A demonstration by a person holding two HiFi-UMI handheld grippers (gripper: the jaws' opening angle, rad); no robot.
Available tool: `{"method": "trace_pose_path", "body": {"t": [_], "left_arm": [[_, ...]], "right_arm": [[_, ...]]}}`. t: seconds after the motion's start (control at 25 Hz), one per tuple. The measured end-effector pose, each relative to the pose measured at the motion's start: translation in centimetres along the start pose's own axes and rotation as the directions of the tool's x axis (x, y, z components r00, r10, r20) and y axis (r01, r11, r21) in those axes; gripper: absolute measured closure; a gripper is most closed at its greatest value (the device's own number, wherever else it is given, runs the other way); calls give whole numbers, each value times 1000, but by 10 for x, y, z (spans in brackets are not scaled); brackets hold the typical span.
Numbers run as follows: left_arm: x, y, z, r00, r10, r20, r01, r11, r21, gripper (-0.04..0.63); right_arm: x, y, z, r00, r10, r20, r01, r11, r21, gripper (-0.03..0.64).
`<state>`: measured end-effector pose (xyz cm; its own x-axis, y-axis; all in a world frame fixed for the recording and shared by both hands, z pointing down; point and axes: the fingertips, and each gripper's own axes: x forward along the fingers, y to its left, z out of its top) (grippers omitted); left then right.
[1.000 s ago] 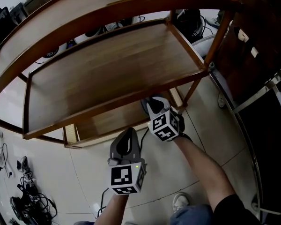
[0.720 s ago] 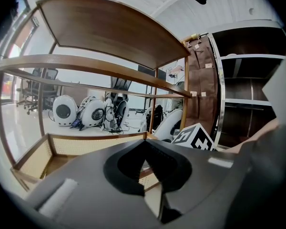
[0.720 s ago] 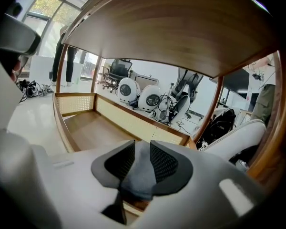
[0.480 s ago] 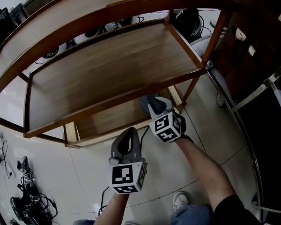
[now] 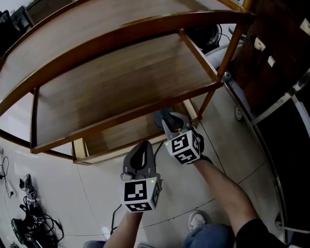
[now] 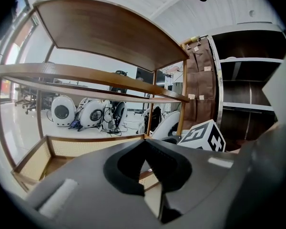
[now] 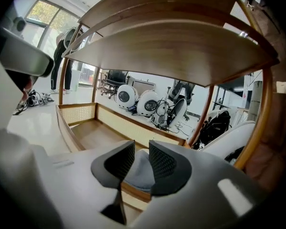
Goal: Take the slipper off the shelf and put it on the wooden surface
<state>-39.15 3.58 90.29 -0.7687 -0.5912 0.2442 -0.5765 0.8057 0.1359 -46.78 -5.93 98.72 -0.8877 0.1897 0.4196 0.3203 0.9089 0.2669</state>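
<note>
The fingers (image 7: 164, 165) of the right gripper (image 7: 141, 152) stand apart, having just been opening. The grey slipper (image 7: 139, 174) sits in the gap between them. The pads look to rest beside it rather than squeeze it, though how much they touch is hard to say. The slipper lies at the front right corner of the bottom shelf (image 7: 93, 135), just behind the front rail (image 7: 133, 191) and under the middle shelf (image 5: 119, 87). By my reading this is the letting-go step, with the slipper already down on wood. To do it well, the fingers should open a little wider so neither pad catches the soft upper. They should then draw straight back along their own line, lifting only enough to pass over the rail. A sideways or twisting pull would likely drag the slipper over the edge and onto the floor (image 5: 93, 190). Headroom is short, so the marker cube must stay clear of the middle shelf's lip. The left gripper (image 6: 144, 146) hangs in front of the shelves, well apart from the slipper. Its fingers are together at the tips with nothing in them, and it has no part in this step.
</note>
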Motion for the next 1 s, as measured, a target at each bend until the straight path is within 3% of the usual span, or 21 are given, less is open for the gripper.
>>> {"method": "trace_pose_path", "body": {"t": [0.4, 1.0], "left_arm": [[-45, -18, 71, 999, -3, -51, 1, 999, -53, 591], [-115, -56, 257, 998, 19, -62, -22, 999, -43, 591]], "right_arm": [[-88, 4, 60, 999, 9, -47, -7, 999, 39, 555], [-226, -35, 248, 1000, 1, 16, -2, 998, 63, 607]]}}
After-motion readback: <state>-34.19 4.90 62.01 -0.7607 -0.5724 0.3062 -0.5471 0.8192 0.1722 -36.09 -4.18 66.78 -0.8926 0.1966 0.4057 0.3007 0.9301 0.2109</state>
